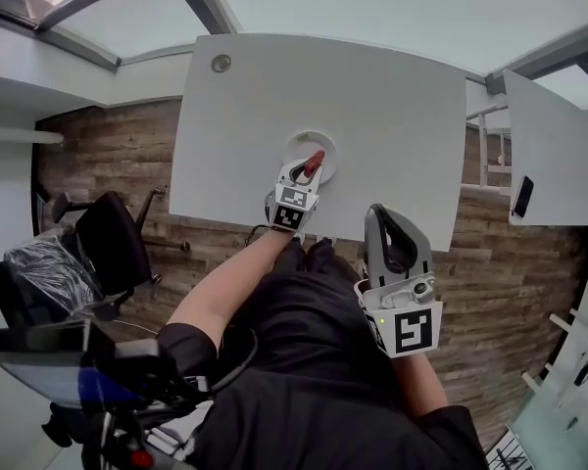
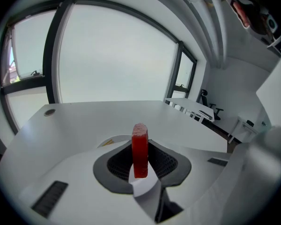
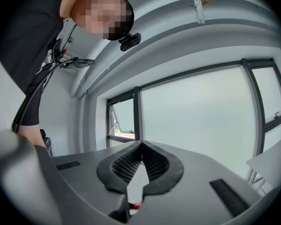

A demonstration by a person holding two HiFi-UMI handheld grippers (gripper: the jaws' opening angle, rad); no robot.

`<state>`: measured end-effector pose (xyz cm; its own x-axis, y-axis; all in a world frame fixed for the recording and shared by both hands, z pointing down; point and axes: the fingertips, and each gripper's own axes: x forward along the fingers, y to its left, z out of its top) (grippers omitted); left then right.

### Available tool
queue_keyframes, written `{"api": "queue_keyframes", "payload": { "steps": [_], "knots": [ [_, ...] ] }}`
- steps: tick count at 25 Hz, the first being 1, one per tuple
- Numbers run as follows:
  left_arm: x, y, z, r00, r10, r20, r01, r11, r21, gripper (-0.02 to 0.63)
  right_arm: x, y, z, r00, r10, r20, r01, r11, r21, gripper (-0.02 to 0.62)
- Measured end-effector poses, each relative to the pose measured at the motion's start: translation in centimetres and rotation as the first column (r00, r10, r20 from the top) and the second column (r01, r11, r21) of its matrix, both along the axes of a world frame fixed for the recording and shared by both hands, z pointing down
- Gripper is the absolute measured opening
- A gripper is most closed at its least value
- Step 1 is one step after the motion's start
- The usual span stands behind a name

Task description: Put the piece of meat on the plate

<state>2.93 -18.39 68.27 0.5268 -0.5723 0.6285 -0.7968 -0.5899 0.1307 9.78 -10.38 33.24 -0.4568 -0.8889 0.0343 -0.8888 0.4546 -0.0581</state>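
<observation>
White rectangular desk [image 1: 372,96] at upper centre carries a small round white plate [image 1: 296,146]. Left gripper [image 1: 310,167] grips a red block-shaped piece of meat [image 2: 140,149] upright over the plate. Right gripper [image 1: 380,215], lower right, jaws together, nothing between.

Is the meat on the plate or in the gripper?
Held: the meat is clamped upright between the left gripper's fingers, over the plate.
</observation>
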Motion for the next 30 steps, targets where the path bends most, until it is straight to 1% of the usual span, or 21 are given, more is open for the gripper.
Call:
{"api": "queue_keyframes", "payload": {
  "steps": [3, 7, 9, 12, 15, 18, 20, 23, 27, 30],
  "knots": [
    [0.2, -0.1, 1.4, 1.000, 0.004, -0.028, -0.005, 0.999, -0.034, 0.097, 0.1, 0.2, 0.3, 1.000, 0.002, -0.005, -0.002, 1.000, -0.010, 0.006],
    [-0.3, -0.3, 2.3, 1.000, 0.008, -0.001, -0.008, 0.999, -0.042, 0.097, 0.0, 0.4, 0.5, 1.000, 0.000, -0.009, 0.000, 1.000, -0.023, 0.005],
    [-0.3, -0.2, 2.8, 1.000, 0.002, -0.002, -0.002, 0.999, -0.046, 0.097, 0.0, 0.4, 0.5, 1.000, 0.000, -0.012, -0.001, 1.000, -0.025, 0.006],
    [0.0, 0.1, 3.1, 0.999, -0.007, -0.036, 0.004, 0.997, -0.074, 0.097, 0.0, 0.4, 0.4, 1.000, -0.001, -0.013, 0.000, 1.000, -0.022, 0.005],
    [0.6, 0.3, 3.5, 0.996, -0.022, -0.088, 0.012, 0.995, -0.104, 0.097, 0.3, 0.3, 0.5, 1.000, -0.001, -0.013, 0.001, 1.000, -0.025, 0.006],
    [0.5, 0.2, 4.1, 0.994, -0.044, -0.101, 0.032, 0.992, -0.122, 0.097, 0.6, 0.3, 0.8, 1.000, 0.004, -0.014, -0.004, 0.999, -0.035, 0.005],
    [0.5, -0.1, 3.9, 0.993, -0.043, -0.107, 0.030, 0.993, -0.115, 0.097, 0.8, 0.3, 1.0, 1.000, 0.006, -0.015, -0.007, 0.999, -0.041, 0.005],
    [0.5, -0.5, 4.0, 0.995, -0.024, -0.093, 0.014, 0.994, -0.108, 0.097, 1.0, 0.3, 1.3, 1.000, 0.007, -0.018, -0.008, 0.999, -0.046, 0.006],
    [-0.3, 0.4, 5.1, 0.998, -0.017, -0.054, 0.010, 0.991, -0.130, 0.097, 1.0, 0.4, 1.6, 1.000, 0.006, -0.006, -0.006, 0.998, -0.060, 0.006],
    [-0.7, 0.1, 5.0, 0.998, -0.032, -0.048, 0.026, 0.992, -0.122, 0.097, 0.9, 0.5, 1.8, 1.000, 0.004, 0.004, -0.003, 0.997, -0.072, 0.005]
  ]
}}
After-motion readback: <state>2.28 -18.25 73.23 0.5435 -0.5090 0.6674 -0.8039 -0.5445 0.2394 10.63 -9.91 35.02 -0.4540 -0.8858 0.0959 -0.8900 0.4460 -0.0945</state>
